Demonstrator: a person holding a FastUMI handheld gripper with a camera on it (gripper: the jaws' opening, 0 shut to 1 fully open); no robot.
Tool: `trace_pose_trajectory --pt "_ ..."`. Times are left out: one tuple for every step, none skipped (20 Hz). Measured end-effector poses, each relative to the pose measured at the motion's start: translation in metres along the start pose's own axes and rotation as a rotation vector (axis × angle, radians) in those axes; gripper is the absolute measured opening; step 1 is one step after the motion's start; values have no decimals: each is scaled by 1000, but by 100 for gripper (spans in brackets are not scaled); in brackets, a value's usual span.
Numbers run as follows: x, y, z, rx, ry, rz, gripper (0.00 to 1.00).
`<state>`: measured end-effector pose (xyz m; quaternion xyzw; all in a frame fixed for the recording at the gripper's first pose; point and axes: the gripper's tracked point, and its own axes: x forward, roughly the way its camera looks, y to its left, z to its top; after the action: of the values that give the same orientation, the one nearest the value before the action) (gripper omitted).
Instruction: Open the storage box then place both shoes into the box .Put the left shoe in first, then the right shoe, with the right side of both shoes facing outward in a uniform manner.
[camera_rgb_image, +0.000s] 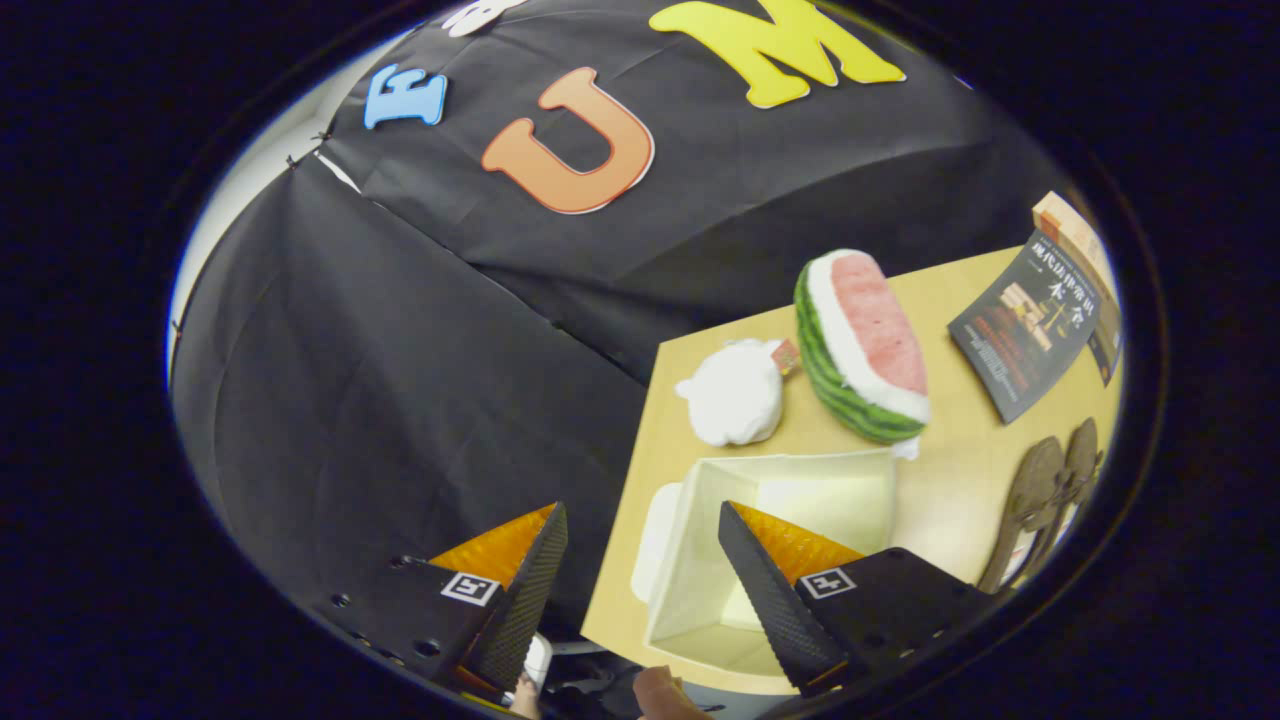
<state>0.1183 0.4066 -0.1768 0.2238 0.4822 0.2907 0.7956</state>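
Note:
A pale storage box (690, 560) stands open on the wooden table (960, 500), its inside bare. Its white lid (652, 540) lies flat against the box's left side. Two brown shoes (1045, 500) lie side by side to the right of the box, soles toward me. My gripper (640, 575) is open and tilted, with nothing between its fingers. One finger (770, 590) hangs over the box's opening and the other finger (525, 590) is off the table's left edge, over the black cloth.
Beyond the box lie a white plush toy (735, 395) and a plush watermelon slice (865, 345). A dark book (1030, 325) lies at the far right, with another thin book (1075, 235) behind it. Part of a hand (665, 692) is below the fingers.

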Motion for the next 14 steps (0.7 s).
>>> trace_pose_trajectory --pt "-5 -22 1 -20 -6 -51 94" --pt "-10 -45 0 -38 -2 -96 94" --pt "-15 -64 -3 -51 3 -130 94" --pt "-20 -84 -5 -56 11 -163 94" --pt "-26 -103 -8 -49 17 -189 94" --pt "-31 -121 -12 -34 28 -207 94" --pt "-37 -141 -17 -21 44 -232 94" --pt "-43 -159 -20 -14 57 -254 94" --pt "-50 -176 -24 -8 64 -278 94" --pt "-56 -196 -28 -9 75 -310 94" --pt "-61 -215 -36 -15 89 -339 94" --pt "-66 -230 -43 -23 104 -359 94" --pt "-70 -245 -51 -28 123 -383 94" --pt "-72 -260 -59 -29 142 -399 94"
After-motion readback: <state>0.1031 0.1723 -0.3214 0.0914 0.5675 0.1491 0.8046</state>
